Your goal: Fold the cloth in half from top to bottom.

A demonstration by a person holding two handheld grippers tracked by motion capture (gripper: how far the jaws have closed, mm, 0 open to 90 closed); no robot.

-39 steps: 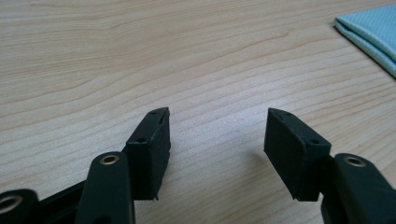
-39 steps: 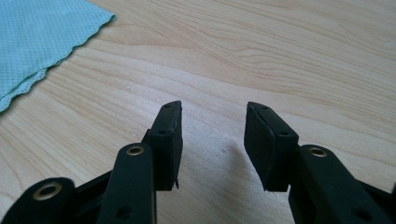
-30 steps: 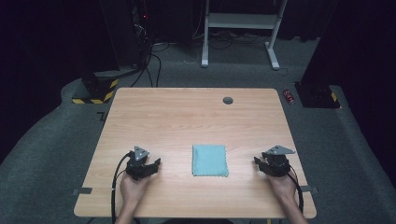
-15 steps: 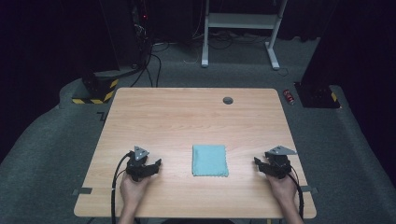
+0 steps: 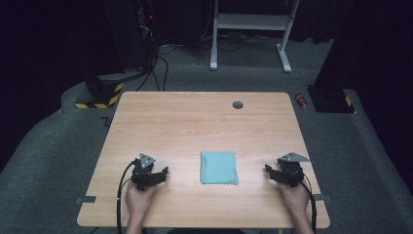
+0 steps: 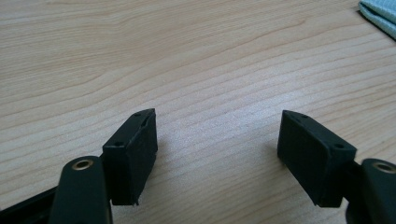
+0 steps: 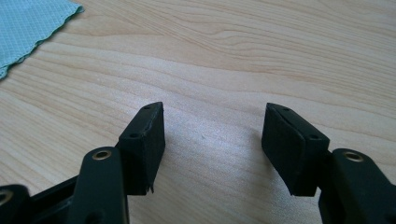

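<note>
Both tongs, left (image 5: 157,175) and right (image 5: 274,172), had just been opening, empty, near the table's (image 5: 195,122) front edge; best pinch the cloth's (image 5: 218,167) corners squarely

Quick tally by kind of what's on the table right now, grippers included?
Cloth: 1
Grippers: 2, left gripper, right gripper, both open with nothing between the fingers, having just been opening
Grommet: 1
Total: 4
</note>
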